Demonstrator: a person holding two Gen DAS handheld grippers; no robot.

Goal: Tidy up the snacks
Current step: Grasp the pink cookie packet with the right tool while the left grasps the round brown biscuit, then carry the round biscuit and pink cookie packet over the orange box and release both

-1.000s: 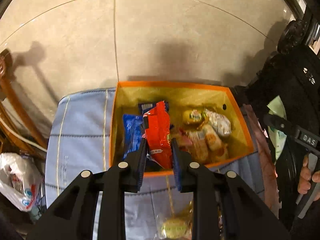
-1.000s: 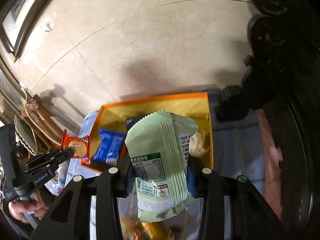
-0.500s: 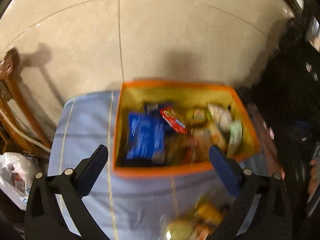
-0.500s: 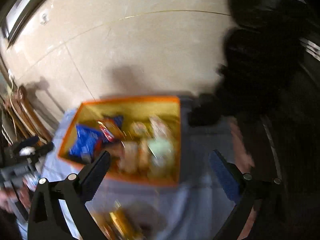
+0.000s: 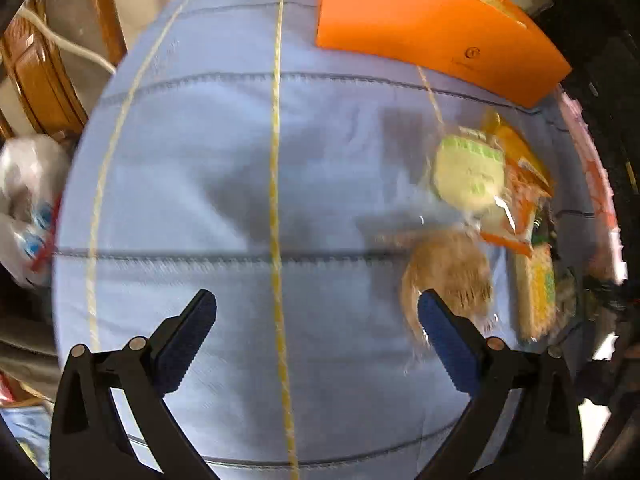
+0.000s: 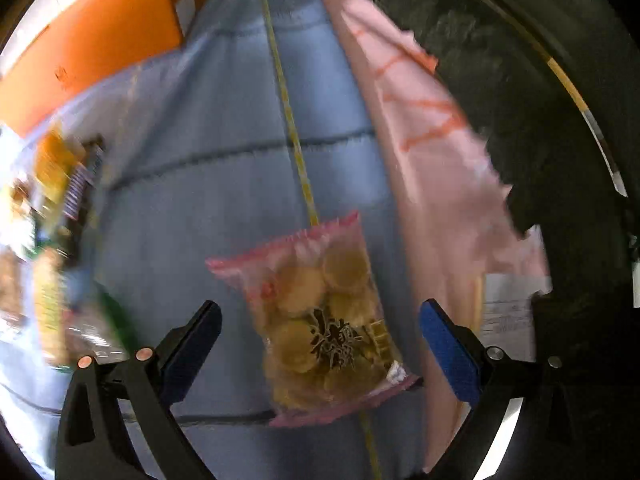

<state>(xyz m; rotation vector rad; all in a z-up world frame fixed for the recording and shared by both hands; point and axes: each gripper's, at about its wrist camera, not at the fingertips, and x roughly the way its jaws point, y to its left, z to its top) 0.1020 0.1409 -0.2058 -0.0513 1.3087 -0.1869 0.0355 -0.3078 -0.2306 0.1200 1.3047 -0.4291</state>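
My left gripper hangs open over the blue quilted cloth, nothing between its fingers. A blurred tan snack pack lies just beyond its right fingertip, with a pale green pack and orange packs further off. The orange box shows its outer wall at the top. My right gripper is open too, and a pink-edged bag of round biscuits lies on the cloth between its spread fingers, untouched. More blurred snack packs lie at the left, below the orange box.
A pink cloth runs along the right of the blue cloth, with a dark bulky shape beyond it. A wooden chair frame and a white plastic bag sit off the cloth's left edge.
Both grippers let go of their packs, the red one and the green one, over the orange box and opened wide. Both then dropped toward the loose snacks on the blue cloth.
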